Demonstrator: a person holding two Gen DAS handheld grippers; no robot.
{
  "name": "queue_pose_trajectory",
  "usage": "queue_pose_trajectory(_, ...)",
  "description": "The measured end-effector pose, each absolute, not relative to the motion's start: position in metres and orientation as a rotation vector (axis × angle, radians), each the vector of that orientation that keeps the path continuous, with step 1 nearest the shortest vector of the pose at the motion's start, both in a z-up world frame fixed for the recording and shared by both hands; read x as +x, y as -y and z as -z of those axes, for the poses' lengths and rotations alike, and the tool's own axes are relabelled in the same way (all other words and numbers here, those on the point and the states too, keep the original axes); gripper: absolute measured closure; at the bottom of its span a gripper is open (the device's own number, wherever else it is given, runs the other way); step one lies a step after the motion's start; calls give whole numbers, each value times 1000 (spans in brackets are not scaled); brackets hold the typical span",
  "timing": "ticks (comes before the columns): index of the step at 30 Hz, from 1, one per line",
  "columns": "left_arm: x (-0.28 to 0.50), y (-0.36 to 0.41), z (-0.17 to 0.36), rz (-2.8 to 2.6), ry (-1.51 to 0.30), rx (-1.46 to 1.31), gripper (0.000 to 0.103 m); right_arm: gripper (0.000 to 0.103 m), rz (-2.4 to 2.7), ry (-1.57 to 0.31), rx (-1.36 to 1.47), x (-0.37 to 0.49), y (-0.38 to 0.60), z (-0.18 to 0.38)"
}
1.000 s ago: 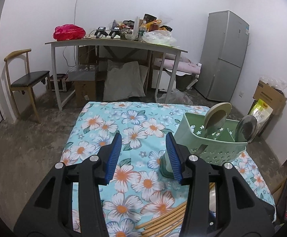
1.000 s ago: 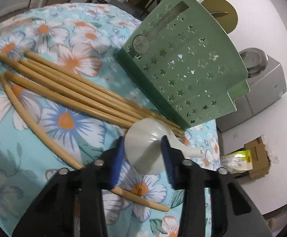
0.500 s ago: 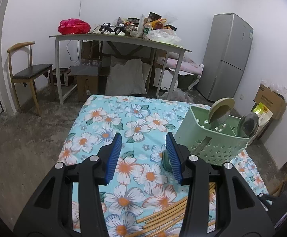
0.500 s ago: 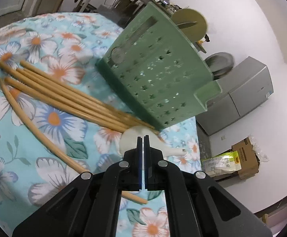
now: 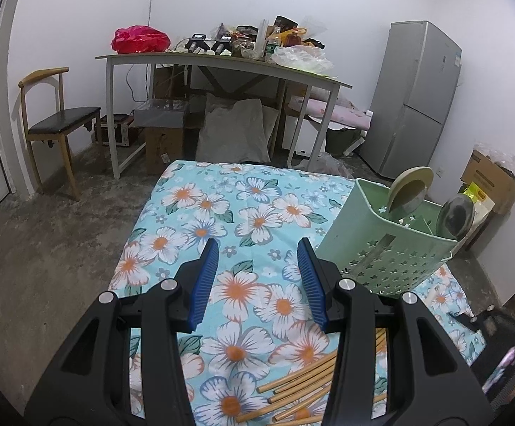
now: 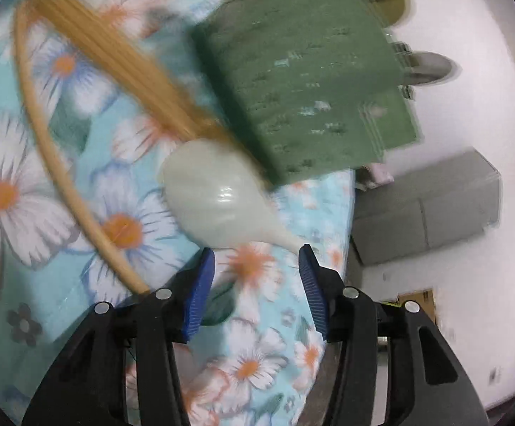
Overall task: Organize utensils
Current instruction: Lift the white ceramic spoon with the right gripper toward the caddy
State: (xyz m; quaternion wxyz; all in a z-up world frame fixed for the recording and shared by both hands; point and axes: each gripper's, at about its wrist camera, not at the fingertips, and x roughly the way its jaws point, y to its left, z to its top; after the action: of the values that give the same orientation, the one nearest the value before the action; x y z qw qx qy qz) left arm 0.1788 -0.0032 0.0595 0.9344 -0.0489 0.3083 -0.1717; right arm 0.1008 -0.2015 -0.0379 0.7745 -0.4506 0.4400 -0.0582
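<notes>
The surface [image 5: 257, 220] is covered in soft printed cloth with a matt floral pattern. The green basket [image 5: 381, 252] looks like matt moulded plastic, pierced with star-shaped holes. The chopsticks [image 5: 300, 387] are smooth, pale wood or bamboo. The white spoon [image 6: 218, 198] has a glossy, glazed-looking finish. A spoon [image 5: 456, 214] standing in the basket looks like dull polished metal. The floor [image 5: 44, 255] is rough bare concrete.
</notes>
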Motion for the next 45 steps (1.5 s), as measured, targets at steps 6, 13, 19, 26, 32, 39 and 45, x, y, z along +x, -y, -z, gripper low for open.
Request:
queue_pose_trajectory(6, 181, 5, -58, 349, -637, -97, 59, 55, 59, -874, -1004, 113, 192, 37)
queue_pose_trajectory(13, 186, 8, -57, 347, -641, -85, 59, 55, 113, -750, -923, 114, 187, 18)
queue_pose_trajectory(19, 191, 10, -54, 353, -650, -83, 59, 64, 110, -727, -931, 120, 179, 20)
queue_pose_trajectory(26, 191, 10, -54, 352, -650, -80, 59, 94, 134, -689, -1011, 125, 175, 36)
queue_pose_trajectory(32, 190, 10, -52, 354, -654, -91, 59, 100, 217, -595, -911, 103, 184, -7)
queue_pose_trajectory(39, 184, 10, -49, 366, -651, -99, 59, 100, 264, -507, -474, 81, 236, -108)
queue_pose_trajectory(45, 180, 9, -53, 369, -640, -106, 59, 100, 187, -383, -104, 69, 289, -177)
